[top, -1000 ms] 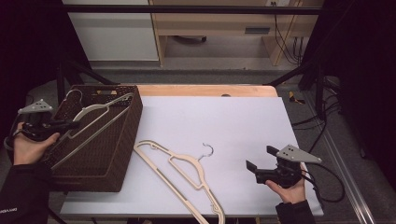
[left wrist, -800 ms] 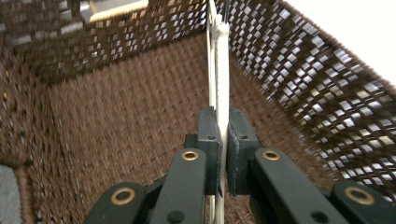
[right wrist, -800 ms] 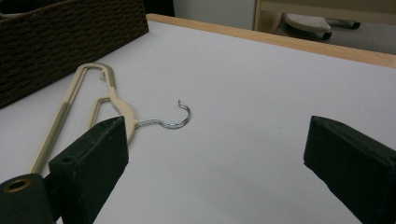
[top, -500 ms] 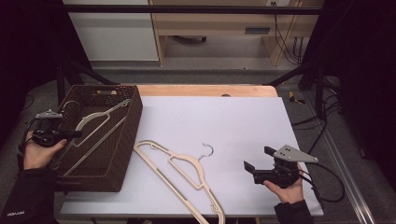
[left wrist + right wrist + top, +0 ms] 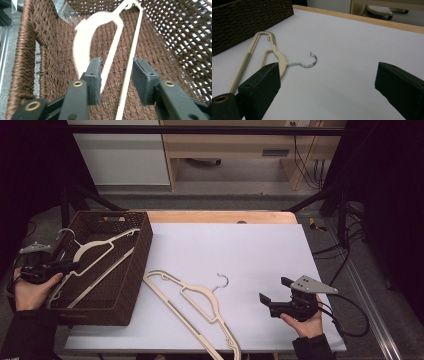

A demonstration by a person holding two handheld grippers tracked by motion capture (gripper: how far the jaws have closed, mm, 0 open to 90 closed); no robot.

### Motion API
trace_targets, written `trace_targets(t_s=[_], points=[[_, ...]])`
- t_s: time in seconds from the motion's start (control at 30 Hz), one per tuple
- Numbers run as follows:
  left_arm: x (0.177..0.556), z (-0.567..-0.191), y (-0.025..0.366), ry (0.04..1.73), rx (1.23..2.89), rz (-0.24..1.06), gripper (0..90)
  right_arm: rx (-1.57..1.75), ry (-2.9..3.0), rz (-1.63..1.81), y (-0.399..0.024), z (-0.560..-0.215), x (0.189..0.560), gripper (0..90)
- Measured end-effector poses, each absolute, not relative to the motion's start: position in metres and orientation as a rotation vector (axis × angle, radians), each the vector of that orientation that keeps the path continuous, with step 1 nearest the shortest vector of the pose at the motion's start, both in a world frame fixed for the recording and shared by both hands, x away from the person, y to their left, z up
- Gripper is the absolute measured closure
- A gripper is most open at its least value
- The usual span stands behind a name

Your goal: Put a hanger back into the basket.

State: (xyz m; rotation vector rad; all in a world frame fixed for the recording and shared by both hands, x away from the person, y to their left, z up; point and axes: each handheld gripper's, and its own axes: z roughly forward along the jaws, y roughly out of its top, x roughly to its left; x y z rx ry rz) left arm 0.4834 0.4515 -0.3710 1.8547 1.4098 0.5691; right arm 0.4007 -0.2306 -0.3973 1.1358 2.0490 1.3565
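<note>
Opening just then, left gripper straddled the basket's hanger unpinched; right gripper gaped empty.

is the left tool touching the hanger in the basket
Apart. The left gripper view shows the left tool, its jaws just opening, with gaps between both pads and the hanger bars passing between them in the basket.
</note>
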Motion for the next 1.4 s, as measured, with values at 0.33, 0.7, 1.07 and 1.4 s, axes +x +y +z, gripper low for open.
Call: trace_targets(t_s=[0.33,0.7,1.07,1.4], points=[[0.454,-0.344,0.424,1.226,1.747,0.623,43.1,1.134,2.045,1.361,-0.23,-0.396,0.4,6.6],[0.434,-0.328,0.359,0.992,1.679,0.591,18.7,1.123,2.048,1.382,-0.226,-0.393,0.4,6.6],[0.419,-0.35,0.305,0.863,1.745,0.509,10.7,1.126,2.064,1.412,-0.22,-0.394,0.4,5.8],[0.42,-0.365,0.287,0.834,1.827,0.468,8.2,1.099,2.102,1.403,-0.208,-0.394,0.398,6.2]])
